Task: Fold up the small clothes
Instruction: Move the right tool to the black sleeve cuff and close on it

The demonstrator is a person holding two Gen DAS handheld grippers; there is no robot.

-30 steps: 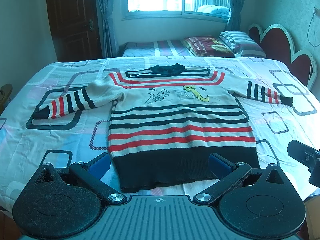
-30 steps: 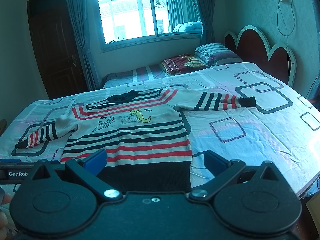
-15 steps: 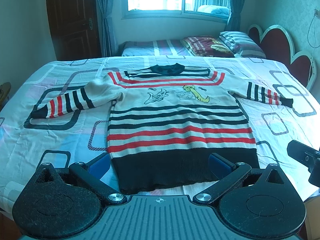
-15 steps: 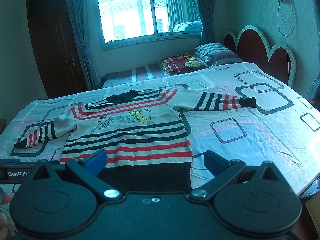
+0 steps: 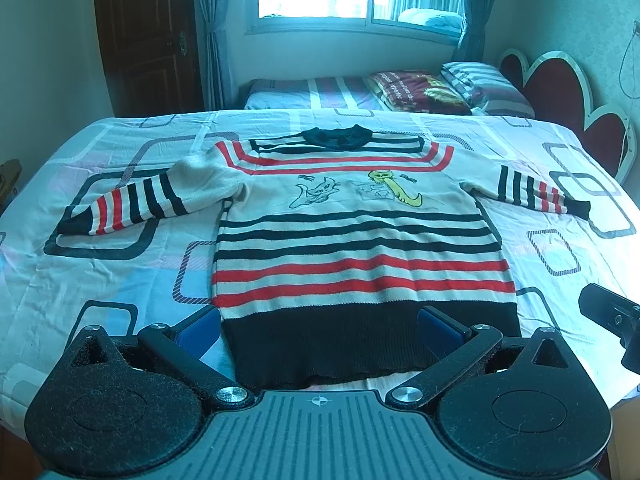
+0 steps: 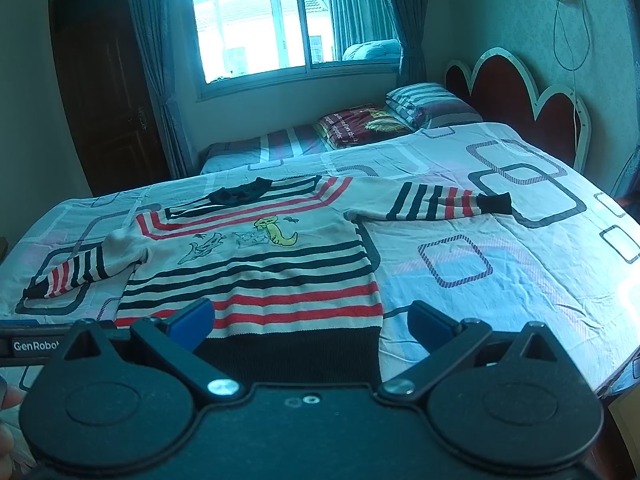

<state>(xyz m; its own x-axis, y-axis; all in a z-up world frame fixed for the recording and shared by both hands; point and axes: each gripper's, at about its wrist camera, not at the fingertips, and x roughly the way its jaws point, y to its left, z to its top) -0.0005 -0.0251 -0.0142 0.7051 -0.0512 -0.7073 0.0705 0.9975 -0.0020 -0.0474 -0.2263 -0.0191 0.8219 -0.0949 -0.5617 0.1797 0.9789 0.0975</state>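
Note:
A small striped sweater (image 5: 352, 240), cream with red and black stripes and a black hem, lies flat and face up on the bed with both sleeves spread out. It also shows in the right wrist view (image 6: 256, 276). My left gripper (image 5: 320, 326) is open and empty, hovering over the black hem near the bed's front edge. My right gripper (image 6: 308, 320) is open and empty, above the hem's right corner. Part of the right gripper (image 5: 612, 320) shows at the right of the left wrist view.
The sheet with square prints (image 5: 120, 272) covers the bed. Pillows and a folded blanket (image 5: 452, 90) lie at the far end by the red headboard (image 5: 560, 92). A dark door (image 5: 152, 40) and window are behind.
The left gripper has shifted slightly left and forward, so the sweater sits a little more centred and nearer. The right view is nearly unchanged. Both grippers stay open.

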